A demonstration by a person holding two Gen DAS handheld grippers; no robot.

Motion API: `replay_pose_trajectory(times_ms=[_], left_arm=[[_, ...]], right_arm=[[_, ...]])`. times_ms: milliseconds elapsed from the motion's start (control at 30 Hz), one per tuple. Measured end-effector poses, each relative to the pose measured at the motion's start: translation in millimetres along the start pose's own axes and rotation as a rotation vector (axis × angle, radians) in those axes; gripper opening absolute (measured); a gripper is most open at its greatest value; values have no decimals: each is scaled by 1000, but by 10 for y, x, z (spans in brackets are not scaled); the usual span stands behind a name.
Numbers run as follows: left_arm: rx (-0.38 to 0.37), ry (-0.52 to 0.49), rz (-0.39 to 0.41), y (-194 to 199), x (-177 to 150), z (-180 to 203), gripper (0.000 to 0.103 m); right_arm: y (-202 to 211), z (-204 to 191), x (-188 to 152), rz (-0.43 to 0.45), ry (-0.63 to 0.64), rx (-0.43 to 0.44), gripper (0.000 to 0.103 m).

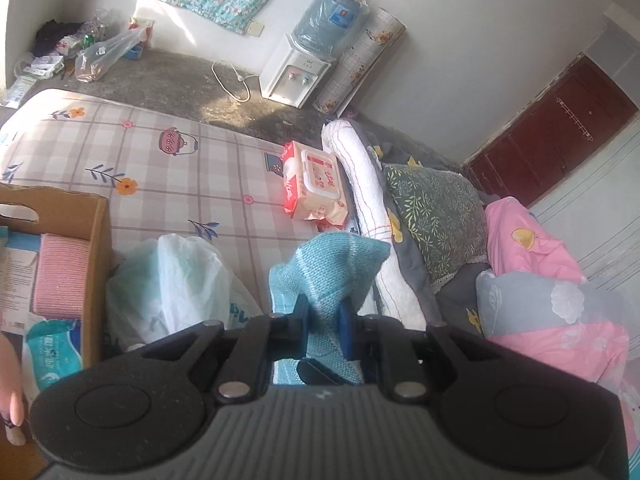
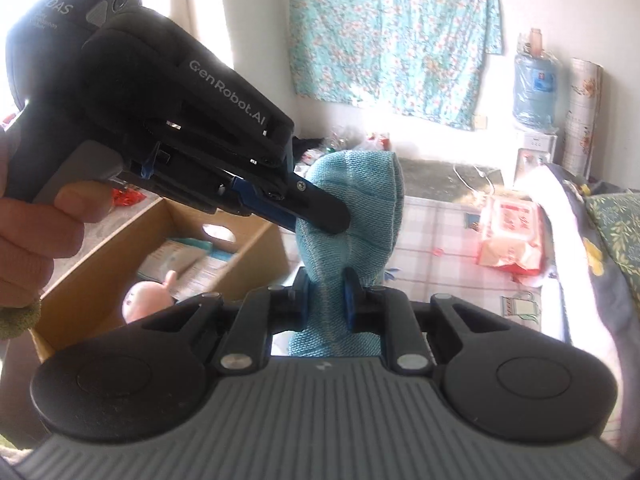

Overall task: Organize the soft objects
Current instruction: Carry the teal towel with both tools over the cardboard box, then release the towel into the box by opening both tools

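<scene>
Apparently bunched teal knit cloth (image 2: pixel 352 216), pinched.

Coarse woven teal cloth (image 1: pixel 332 264)

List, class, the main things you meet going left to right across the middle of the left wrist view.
Cardboard box → white plastic bag → teal cloth → white rolled towel → green leafy pillow → pink quilt.

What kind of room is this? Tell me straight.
Most likely a lived-in bedroom: a mattress in a checked flowered sheet, a pillow beside bunched bedding, and a water dispenser against the wall.
</scene>
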State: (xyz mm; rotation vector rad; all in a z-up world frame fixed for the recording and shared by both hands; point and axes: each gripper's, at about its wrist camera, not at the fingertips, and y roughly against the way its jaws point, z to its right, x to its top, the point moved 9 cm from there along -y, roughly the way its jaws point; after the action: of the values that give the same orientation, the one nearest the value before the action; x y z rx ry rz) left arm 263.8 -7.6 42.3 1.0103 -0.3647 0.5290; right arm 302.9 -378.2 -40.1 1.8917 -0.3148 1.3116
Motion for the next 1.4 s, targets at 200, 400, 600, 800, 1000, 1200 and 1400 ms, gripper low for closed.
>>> replay_pose_trajectory(times_ms=[200,400,600,800,1000,1200,1400], left_arm=[[110,77,99,749,28,-886,16],[183,193,90,1012,48,-1934,16],[241,280,32,876,0,-2858,16],[305,295,-14,775,-99,-3375,16],[379,269,-6,856,-111,-3609,34],[398,262,78,1093,19,-3645,48],[405,286,126,1268,76,-3638,60]], right_arm=[[-449,-1078,150,-17,-30,178,15],[-1166,-1890,60,-130,-74,262,15],[-1869,-2346,-148,-260,-103,248,15],[-2304,-2720,-368,-345,-113,234,15],[-2455,-2895,-566,-402,-107,244,15],[-2578,-3111,-695,-447,-119,296,24],[-2444,-3099,-636,-444,-184,385,55]])
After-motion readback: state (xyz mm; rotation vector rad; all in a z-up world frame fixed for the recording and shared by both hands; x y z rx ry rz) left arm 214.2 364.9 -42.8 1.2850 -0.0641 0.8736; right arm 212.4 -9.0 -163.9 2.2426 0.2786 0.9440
